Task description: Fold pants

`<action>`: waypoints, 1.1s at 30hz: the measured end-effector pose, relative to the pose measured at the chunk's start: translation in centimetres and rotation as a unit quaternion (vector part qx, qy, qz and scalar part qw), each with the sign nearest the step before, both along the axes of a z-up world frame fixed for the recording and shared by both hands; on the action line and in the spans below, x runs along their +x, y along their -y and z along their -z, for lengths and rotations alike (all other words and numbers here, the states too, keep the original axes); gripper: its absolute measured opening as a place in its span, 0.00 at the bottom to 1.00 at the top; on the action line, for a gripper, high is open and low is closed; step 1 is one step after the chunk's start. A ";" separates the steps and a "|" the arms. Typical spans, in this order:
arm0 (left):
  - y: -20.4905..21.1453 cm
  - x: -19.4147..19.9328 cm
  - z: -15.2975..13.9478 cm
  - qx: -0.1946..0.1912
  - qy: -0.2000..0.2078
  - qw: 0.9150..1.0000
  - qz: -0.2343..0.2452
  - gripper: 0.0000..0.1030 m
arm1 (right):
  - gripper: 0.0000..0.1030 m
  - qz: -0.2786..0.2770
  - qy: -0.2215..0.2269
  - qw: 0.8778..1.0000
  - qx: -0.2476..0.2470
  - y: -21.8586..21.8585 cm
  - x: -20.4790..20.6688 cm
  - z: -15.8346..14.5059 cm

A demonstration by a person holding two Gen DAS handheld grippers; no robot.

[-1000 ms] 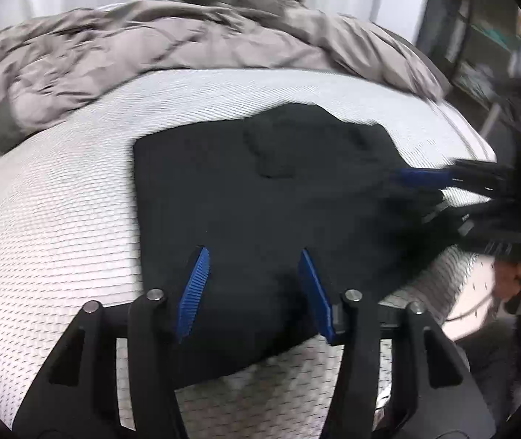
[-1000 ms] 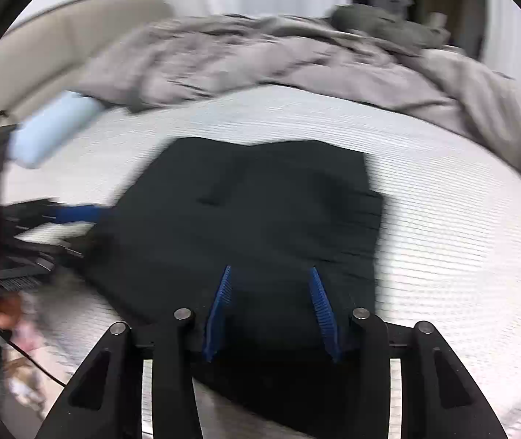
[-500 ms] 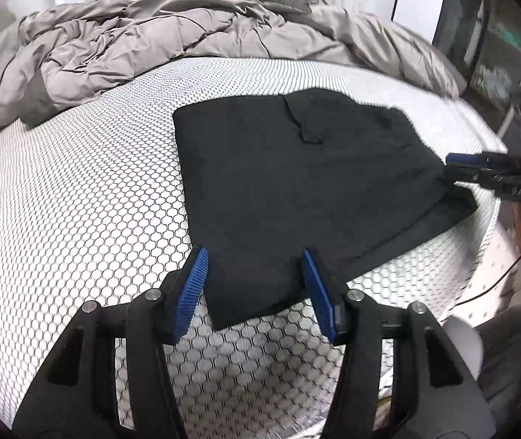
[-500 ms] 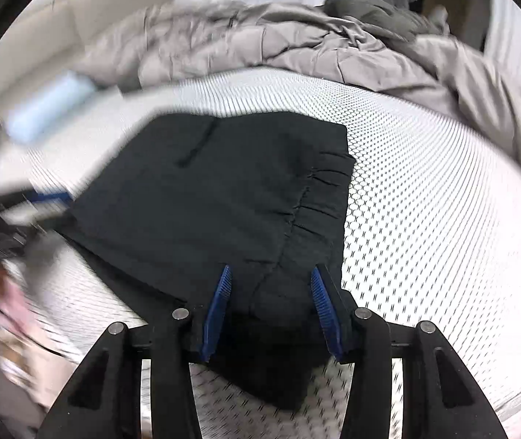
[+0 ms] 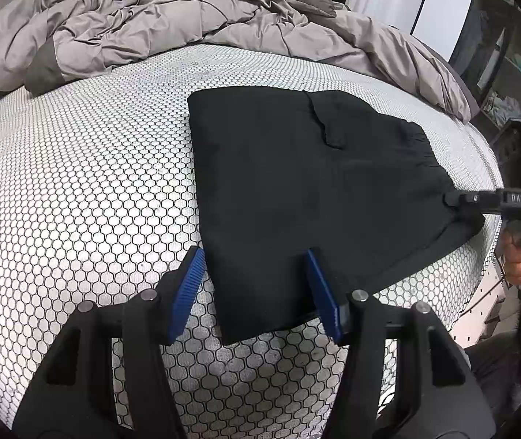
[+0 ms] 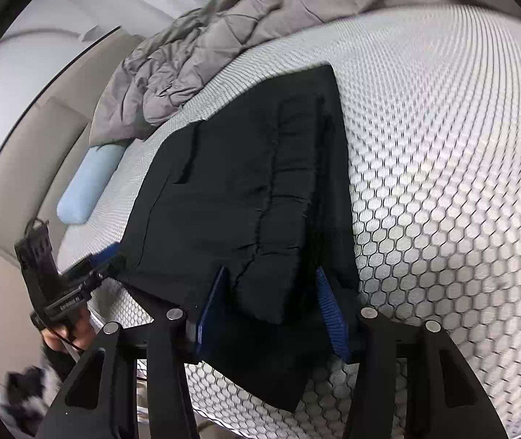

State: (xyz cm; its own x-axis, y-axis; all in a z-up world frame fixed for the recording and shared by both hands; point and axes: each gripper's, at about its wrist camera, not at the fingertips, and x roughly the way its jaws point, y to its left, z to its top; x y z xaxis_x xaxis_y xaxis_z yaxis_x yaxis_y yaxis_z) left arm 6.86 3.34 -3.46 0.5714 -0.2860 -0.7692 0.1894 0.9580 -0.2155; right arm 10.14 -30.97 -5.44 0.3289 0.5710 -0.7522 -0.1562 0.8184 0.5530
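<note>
- Closest to me: my left gripper (image 5: 255, 289) has its blue ribbed fingers (image 5: 186, 292) spread and widening, straddling the near-left corner of the black folded fabric pants (image 5: 297, 190). No pad is pressing on the cloth, so nothing's pinched.
- Right gripper (image 6: 271, 303) is the same deal: fingers opening, with the gathered waistband end lying between them, loose as far as I can tell.
- The pants sit flat near the front edge of the white honeycomb-mesh mattress (image 5: 77, 201), one corner hanging slightly over the edge.
- Progress guess: they're already down to a compact rectangle, so the fold looks basically done. Maybe a last tidy or one more fold.
- Further back there's a crumpled grey-brown duvet (image 5: 158, 18), plus a pale blue bolster (image 6: 90, 179).
- Hard to read: black on black hides the layers, so I can't count folds.
</note>
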 end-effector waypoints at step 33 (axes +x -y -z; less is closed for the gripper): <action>-2.9 0.7 1.9 -0.114 -0.039 0.992 -0.028 0.39 | 0.56 0.042 0.030 0.999 -0.014 1.9 -2.5 -2.1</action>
